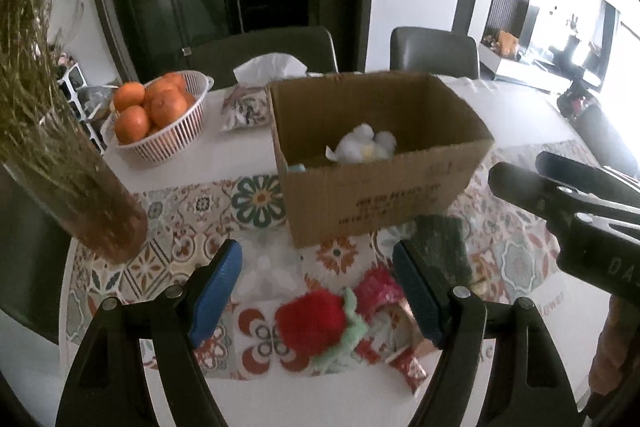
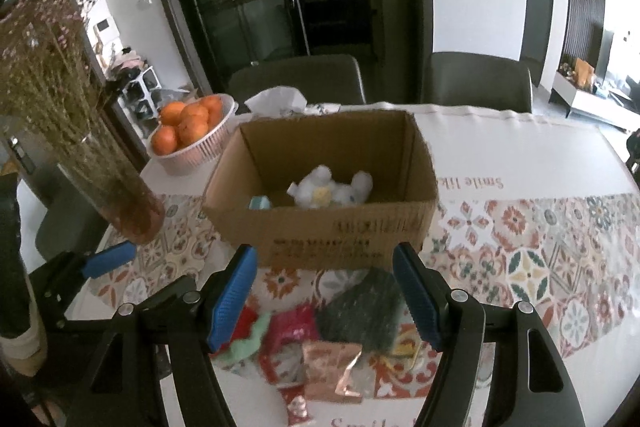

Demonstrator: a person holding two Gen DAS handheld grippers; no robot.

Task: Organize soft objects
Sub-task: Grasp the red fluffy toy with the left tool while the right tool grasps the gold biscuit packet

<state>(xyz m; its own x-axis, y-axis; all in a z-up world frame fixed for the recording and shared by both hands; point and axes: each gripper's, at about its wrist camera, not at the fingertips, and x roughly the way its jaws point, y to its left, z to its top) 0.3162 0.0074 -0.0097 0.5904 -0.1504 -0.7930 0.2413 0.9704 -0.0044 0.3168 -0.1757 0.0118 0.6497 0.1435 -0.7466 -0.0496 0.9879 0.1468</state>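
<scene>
Cardboard fills the middle of both views: an open box (image 1: 380,155) stands on a patterned tablecloth (image 1: 180,211), and a white plush (image 1: 364,143) lies on its floor toward the near wall, with a small teal item (image 2: 260,203) at its left. In the left wrist view the left gripper (image 1: 318,295) sits at the bottom of the frame with its blue pads (image 1: 216,291) wide apart and nothing between them. Lower centre, framed by those fingers, lies a red plush (image 1: 310,323) with a pale green frill, touching a pink fuzzy piece (image 1: 378,287) and a shiny packet (image 1: 404,339). A dark green cloth (image 1: 444,247) lies just in front of the box, right of centre.

The right gripper (image 2: 324,299) is likewise spread open and empty in the right wrist view, low in the frame. Between its fingers lies the same dark cloth, above a copper foil packet (image 2: 332,367), with the pink and red soft things to the left. The left gripper's blue tip shows at the lower left of that view.

A basket (image 1: 160,143) of oranges (image 1: 152,103) sits upper left of the box, a tissue pack (image 1: 256,99) beside it. A glass vase (image 2: 116,195) of dried flowers stands at the left. Two dark chairs (image 2: 476,83) stand behind the table.
</scene>
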